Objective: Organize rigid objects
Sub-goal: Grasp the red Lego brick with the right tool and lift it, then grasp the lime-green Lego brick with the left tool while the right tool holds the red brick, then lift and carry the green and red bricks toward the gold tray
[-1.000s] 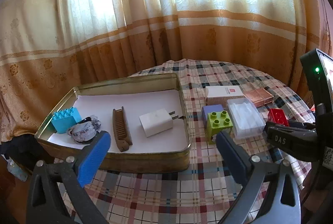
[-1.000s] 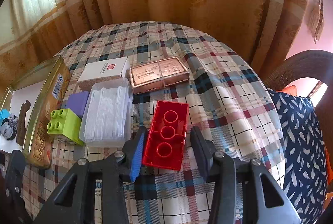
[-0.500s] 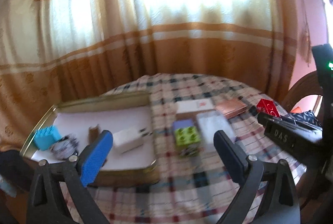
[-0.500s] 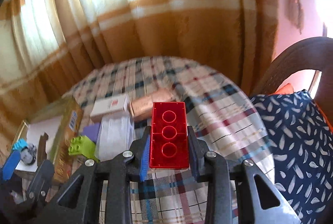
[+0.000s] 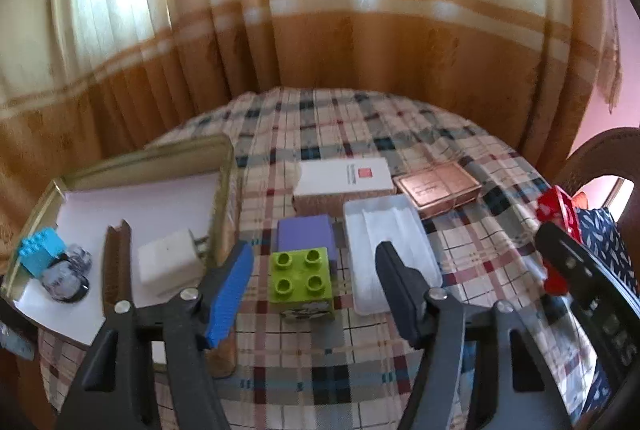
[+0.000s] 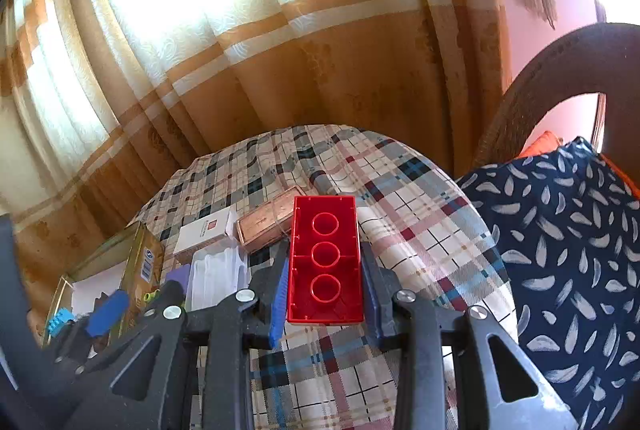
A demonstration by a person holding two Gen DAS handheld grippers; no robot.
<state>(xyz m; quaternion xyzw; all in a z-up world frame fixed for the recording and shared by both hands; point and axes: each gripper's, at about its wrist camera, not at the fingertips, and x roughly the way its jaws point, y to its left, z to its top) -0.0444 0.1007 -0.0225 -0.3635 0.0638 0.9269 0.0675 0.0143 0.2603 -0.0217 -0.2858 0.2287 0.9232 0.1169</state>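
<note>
While its two fingers stand wide apart with nothing between them, the left hand-held gripper (image 5: 314, 286) hovers low over the checked worktop (image 5: 360, 382), and the green brick (image 5: 302, 280) sits on the cloth in the gap ahead of the fingertips, touching neither. At the far left lies the gold tin tray (image 5: 224, 190) lined with white paper, carrying a blue brick (image 5: 38, 256), a small grey-and-white object too blurred to name, a brown comb (image 5: 116, 266) and a white charger (image 5: 170, 266); the blue finger pad (image 5: 230, 294) covers the tray's near right corner. Just behind the green brick is a purple block (image 5: 306, 234), partly hidden by it. To the right lies a clear plastic box (image 5: 390, 246), its near end covered by the dark finger; behind it are a white box (image 5: 344, 180) and a copper-coloured box (image 5: 438, 188).

Farther right, the right hand-held gripper (image 6: 325, 270) is clamped on the red brick (image 6: 325, 258), which it holds off the worktop with its hollow underside and three round tubes facing the camera. In the left wrist view this brick shows only as a red sliver at the right edge, mostly hidden behind the gripper's black body. A patterned navy cushion (image 6: 568, 250) fills the far right.
</note>
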